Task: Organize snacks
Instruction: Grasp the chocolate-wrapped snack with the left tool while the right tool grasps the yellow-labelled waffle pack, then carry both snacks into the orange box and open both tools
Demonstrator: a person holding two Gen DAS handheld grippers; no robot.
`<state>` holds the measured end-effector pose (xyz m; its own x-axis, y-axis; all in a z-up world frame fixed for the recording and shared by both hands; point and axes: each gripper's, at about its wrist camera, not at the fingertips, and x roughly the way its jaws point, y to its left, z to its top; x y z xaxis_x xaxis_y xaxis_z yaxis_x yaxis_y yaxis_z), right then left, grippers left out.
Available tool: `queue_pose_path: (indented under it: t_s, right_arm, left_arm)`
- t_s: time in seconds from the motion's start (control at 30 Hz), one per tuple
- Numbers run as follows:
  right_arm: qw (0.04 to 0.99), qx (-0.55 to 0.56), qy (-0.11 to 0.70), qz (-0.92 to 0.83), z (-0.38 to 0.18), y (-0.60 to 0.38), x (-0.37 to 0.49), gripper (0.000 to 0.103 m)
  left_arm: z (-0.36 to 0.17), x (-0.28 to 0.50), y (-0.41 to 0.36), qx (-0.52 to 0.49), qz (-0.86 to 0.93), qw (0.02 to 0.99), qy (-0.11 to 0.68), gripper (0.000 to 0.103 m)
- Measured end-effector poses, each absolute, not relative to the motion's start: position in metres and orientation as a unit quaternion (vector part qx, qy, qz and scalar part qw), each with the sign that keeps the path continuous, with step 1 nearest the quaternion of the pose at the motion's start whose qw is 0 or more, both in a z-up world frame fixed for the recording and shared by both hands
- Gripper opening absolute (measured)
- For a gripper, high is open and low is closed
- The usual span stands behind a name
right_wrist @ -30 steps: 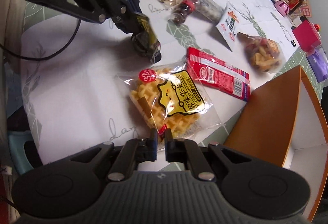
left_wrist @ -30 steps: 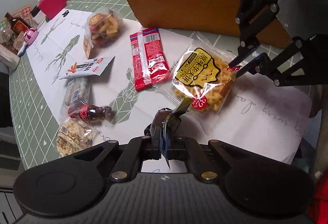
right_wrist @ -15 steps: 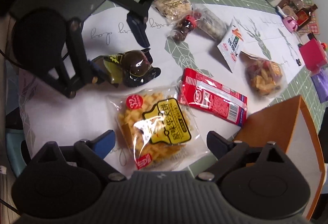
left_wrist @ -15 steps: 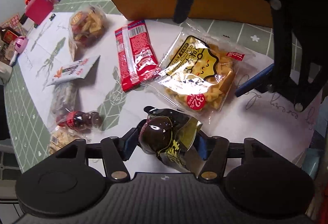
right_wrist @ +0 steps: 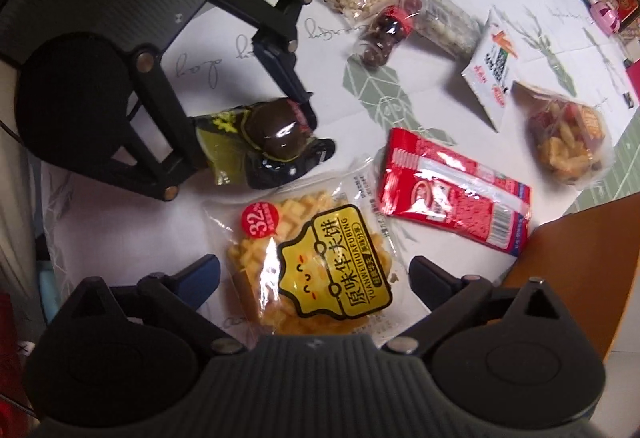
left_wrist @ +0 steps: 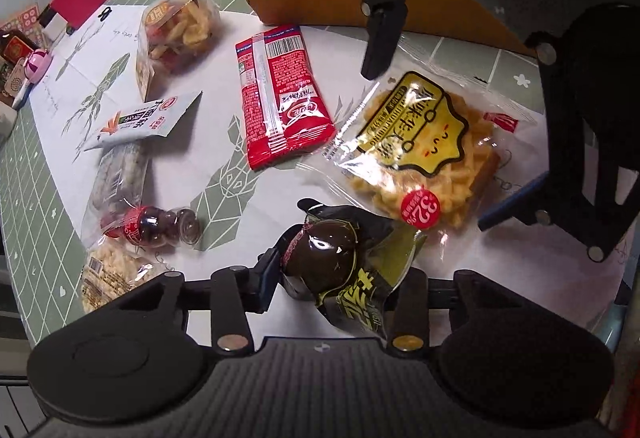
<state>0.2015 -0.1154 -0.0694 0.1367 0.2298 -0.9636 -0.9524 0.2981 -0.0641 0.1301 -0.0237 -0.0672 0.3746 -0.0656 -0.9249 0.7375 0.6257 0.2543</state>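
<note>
Left wrist view shows my left gripper (left_wrist: pixel 336 278) squeezing in on the dark snack pack (left_wrist: pixel 340 262). My right gripper (right_wrist: pixel 314 274) spreads wide around the waffle bag (right_wrist: pixel 316 262) on the table (right_wrist: pixel 120 222).

We see two matte black linkage grippers: left gripper (left_wrist: pixel 332 286), right gripper (right_wrist: pixel 314 274), brass-coloured pivot screws, blue-faced fingers (right_wrist: pixel 202 274), ribbed grey bodies.

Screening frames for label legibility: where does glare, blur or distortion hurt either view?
Left wrist view: a glare spot on the dark egg-shaped snack, fisheye bending toward the edges, edge items soft. Right wrist view: a glare streak across the waffle pack, its label still readable; the orange box curves at the rim.
</note>
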Motion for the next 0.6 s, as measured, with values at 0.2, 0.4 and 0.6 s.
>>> queue_pose_path:
  t_s: [0.2, 0.4, 0.6]
  right_arm:
    - [0.651, -0.385, 0.481, 0.445, -0.079, -0.117, 0.196, 0.079]
    - [0.664, -0.372, 0.48, 0.436, -0.078, -0.119, 0.193, 0.072]
    - [0.687, -0.35, 0.464, 0.435, -0.049, -0.133, 0.196, 0.069]
  left_arm:
    - [-0.066, 0.128, -0.02, 0.329, -0.267, 0.762, 0.49, 0.047]
    - [-0.057, 0.131, -0.017, 0.298, -0.26, 0.769, 0.502, 0.046]
    - [-0.034, 0.131, -0.017, 0.27, -0.258, 0.783, 0.497, 0.045]
